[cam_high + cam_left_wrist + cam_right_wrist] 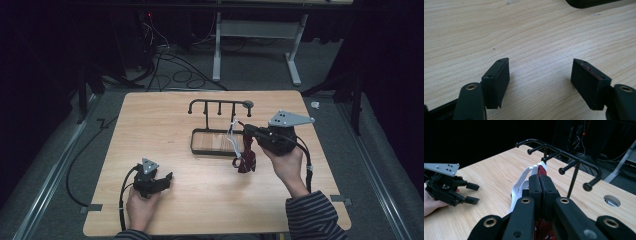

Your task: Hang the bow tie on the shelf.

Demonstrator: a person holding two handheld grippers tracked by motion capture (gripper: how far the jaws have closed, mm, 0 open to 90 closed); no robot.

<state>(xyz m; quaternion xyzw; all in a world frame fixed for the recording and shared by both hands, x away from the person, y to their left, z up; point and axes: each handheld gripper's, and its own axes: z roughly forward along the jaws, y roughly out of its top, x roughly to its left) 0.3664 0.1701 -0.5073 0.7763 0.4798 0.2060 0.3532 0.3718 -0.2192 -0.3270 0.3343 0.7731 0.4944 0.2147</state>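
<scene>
A black rack (220, 104) with several knobbed pegs stands on a dark tray base (196, 145) at mid-table. My right gripper (248, 131) is shut on a dark red fabric item (247, 159) with a white strap (231, 137), which dangles just right of the tray. In the right gripper view the jaws (540, 180) pinch the red fabric (541, 171) and the strap (520, 185), just in front of the pegs (564, 153). My left gripper (167, 181) rests open at the table's front left, with bare wood between its pads (540, 72).
A round grey grommet hole (612, 200) sits in the tabletop behind the rack. Beyond the table's far edge, cables (170, 70) lie on the floor by a grey desk frame (217, 50). The left gripper (472, 193) is far from the rack.
</scene>
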